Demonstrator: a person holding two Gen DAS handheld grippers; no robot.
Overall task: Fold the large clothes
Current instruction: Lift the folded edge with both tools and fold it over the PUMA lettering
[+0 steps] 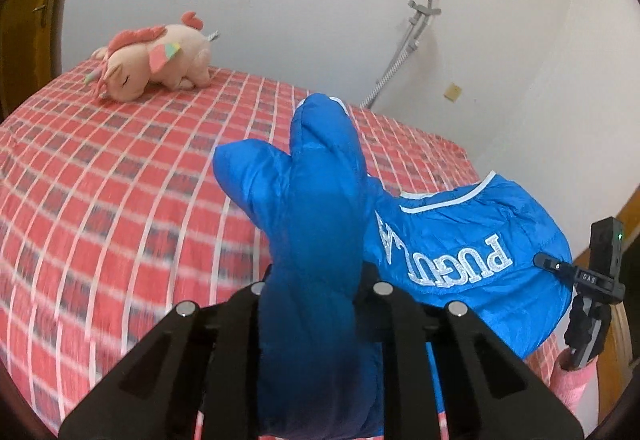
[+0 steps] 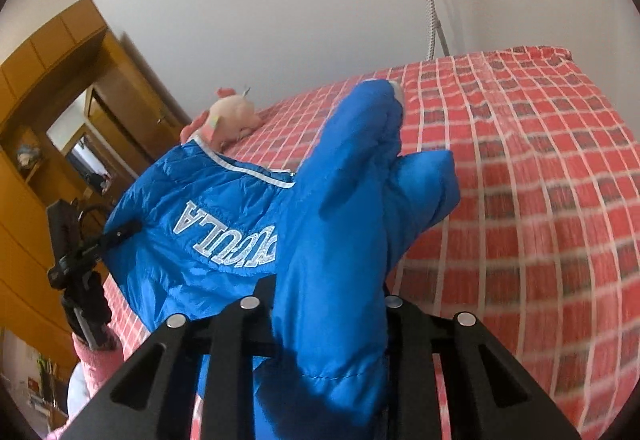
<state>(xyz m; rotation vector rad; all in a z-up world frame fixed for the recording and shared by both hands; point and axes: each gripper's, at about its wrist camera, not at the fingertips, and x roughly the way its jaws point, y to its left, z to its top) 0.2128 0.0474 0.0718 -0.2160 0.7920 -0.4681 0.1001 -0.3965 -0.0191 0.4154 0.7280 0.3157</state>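
Observation:
A shiny blue padded jacket (image 1: 460, 240) with white trim and silver lettering hangs lifted above the bed, stretched between both grippers. In the left wrist view my left gripper (image 1: 316, 280) is shut on a bunched fold of it that sticks up between the fingers. My right gripper (image 2: 328, 296) likewise pinches a thick fold of the jacket (image 2: 208, 208). Each gripper shows in the other's view: the right one (image 1: 560, 264) at the jacket's right edge, the left one (image 2: 120, 232) at its left edge. Pink sleeves show below both.
The bed has a red checked sheet (image 1: 120, 180) with wide bare room ahead. A pink plush unicorn (image 1: 156, 60) lies at the far side near the wall. A metal crutch (image 1: 400, 52) leans on the white wall. Wooden wardrobes (image 2: 48, 120) stand to the left.

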